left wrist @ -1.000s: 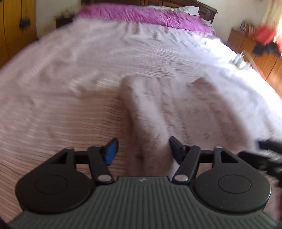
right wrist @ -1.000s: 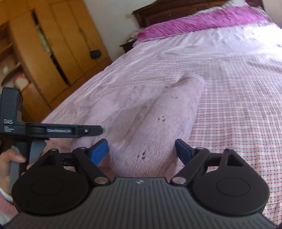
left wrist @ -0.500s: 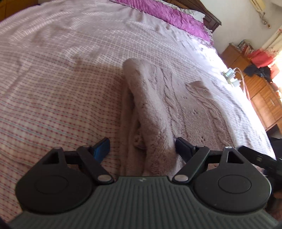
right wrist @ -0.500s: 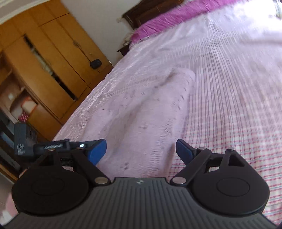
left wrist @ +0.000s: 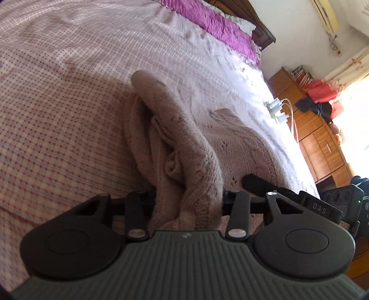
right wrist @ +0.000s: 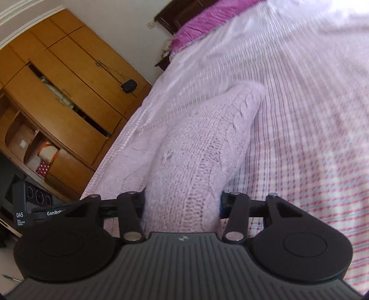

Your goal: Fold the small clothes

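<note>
A pale pink cable-knit garment (left wrist: 184,129) lies on the bed, folded into a long thick band. My left gripper (left wrist: 186,200) is shut on the near end of its left folded edge; the knit bulges up between the jaws and hides the pads. In the right wrist view the same garment (right wrist: 207,143) rises as a ridge, and my right gripper (right wrist: 182,203) is shut on its near right end. Each view shows the other gripper beside it: the right gripper (left wrist: 318,205) and the left gripper (right wrist: 46,212).
The bed (left wrist: 57,115) has a pink checked sheet (right wrist: 311,138) and a purple pillow (left wrist: 212,20) at the head. White plugs with a cable (left wrist: 276,108) lie near the bed's right edge. A wooden cabinet (left wrist: 322,143) stands right, a wardrobe (right wrist: 57,92) left.
Both grippers were open half a second ago, astride the garment's near end. They have pushed forward and shut on it, and the knit now bunches up between the jaws.
</note>
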`<state>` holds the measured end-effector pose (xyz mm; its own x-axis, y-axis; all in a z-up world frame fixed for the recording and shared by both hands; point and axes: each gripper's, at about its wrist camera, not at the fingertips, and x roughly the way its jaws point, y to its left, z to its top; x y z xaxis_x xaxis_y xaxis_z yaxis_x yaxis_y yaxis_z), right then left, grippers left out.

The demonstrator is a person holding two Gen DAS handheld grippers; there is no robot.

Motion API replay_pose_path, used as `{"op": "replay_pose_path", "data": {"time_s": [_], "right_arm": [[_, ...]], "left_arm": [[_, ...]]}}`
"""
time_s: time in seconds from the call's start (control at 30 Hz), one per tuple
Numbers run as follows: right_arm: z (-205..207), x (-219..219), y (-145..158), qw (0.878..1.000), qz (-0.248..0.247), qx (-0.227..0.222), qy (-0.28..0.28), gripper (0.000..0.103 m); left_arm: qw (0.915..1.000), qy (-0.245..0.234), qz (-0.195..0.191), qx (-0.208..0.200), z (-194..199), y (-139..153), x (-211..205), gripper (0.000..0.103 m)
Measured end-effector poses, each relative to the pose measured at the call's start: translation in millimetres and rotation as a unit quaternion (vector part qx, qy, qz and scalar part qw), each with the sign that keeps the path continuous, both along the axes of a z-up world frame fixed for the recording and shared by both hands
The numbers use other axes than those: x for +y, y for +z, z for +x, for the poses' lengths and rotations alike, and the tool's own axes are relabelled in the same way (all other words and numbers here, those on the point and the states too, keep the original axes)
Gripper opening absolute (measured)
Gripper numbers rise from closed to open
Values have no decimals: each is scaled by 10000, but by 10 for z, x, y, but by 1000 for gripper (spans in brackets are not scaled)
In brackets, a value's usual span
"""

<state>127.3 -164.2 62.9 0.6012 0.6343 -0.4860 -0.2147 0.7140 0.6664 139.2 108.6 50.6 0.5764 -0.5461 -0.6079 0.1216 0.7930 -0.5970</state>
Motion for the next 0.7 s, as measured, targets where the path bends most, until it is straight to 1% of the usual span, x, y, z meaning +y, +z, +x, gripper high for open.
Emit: {"op": "replay_pose_path", "data": {"time_s": [0.1, 0.23, 0.33, 0.37, 0.43, 0.53, 0.6, 0.67, 0.7], "right_arm": [[-152, -172, 211, 9999, -59, -117, -111, 54], [-462, -484, 427, 9993, -265, -95, -263, 54], [-798, -782, 484, 9983, -437, 32, -389, 54], [-905, -848, 474, 9980, -453, 82, -435, 54], [-1083, -948, 402, 9975, -426, 222, -511, 54], [-1230, -970, 177, 9958, -616, 424, -525, 55], [-1242, -930, 14, 9947, -751, 477, -520, 58], [-1246, -942, -112, 9951, -618, 547, -547, 63], [-1258, -965, -136, 9953, -514, 572, -586, 64]], "left_arm": [[9997, -239, -9, -57, -140, 89, -224, 45], [9983, -571, -137, -70, -331, 151, -541, 45], [9968, -782, 4, -168, -488, 182, -763, 45], [9964, -822, 84, -166, -542, 179, -821, 45], [9964, -806, 275, -32, -640, 122, -893, 45], [9949, -690, 730, 45, -731, 18, -947, 47], [9950, -598, 787, 108, -763, -45, -926, 47], [9961, -496, 716, 154, -791, -69, -875, 47], [9962, -462, 732, 128, -836, -61, -858, 47]]}}
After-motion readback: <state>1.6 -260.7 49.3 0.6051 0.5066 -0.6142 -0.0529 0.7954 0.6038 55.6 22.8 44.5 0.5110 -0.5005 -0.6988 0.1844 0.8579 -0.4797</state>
